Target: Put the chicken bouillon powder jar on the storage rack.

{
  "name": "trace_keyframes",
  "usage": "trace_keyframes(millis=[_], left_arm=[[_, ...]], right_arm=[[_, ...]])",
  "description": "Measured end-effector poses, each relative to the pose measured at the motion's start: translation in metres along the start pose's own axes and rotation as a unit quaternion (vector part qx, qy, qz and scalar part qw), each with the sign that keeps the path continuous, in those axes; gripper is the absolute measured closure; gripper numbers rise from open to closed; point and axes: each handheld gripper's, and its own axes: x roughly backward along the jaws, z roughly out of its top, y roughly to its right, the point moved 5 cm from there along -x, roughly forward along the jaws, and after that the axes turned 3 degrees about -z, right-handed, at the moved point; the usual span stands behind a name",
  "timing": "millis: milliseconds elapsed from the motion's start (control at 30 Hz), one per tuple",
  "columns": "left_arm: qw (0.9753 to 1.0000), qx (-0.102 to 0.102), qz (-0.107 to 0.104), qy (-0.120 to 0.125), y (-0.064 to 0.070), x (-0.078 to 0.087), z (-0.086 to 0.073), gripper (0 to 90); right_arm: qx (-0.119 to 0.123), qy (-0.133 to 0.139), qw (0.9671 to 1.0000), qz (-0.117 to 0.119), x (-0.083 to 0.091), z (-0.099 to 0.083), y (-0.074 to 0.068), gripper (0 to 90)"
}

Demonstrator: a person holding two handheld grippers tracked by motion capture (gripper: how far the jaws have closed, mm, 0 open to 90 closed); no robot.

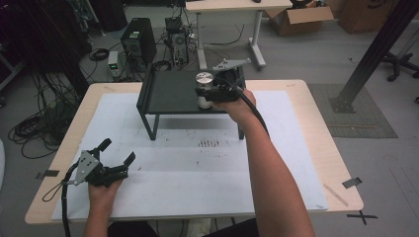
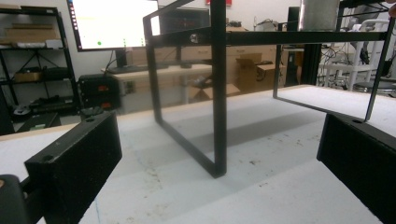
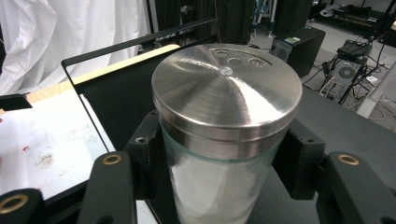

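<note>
Right claw (image 3: 219, 186) pinches the glass shaker (image 3: 219, 154) standing on the black shelf (image 1: 168, 94); left claw (image 1: 117, 151), spread, rests at seven o'clock.

1. Black rack (image 1: 170, 94) is standing mid-worktop (image 1: 306, 148), its legs blocking passage at the corners.
2. Under rack: open gap is showing btwn legs.
3. Shaker (image 1: 204, 90) w/ right tongs (image 1: 207, 94) is occupying rack's right end; left part is lying free.
4. Left tongs (image 1: 116, 152) are sitting in open front area.
</note>
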Motion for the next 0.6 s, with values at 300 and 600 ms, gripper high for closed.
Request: trace_keyframes(millis=[300, 600], left_arm=[[1.0000, 0.000, -0.001, 0.000, 0.000, 0.000, 0.000, 0.3], [1.0000, -0.001, -0.001, 0.001, 0.000, 0.000, 0.000, 0.3]], right_arm=[[-0.009, -0.002, 0.9999, -0.006, 0.001, -0.001, 0.001, 33.2], [-0.015, 0.000, 0.9998, -0.011, 0.010, 0.000, 0.002, 26.4]])
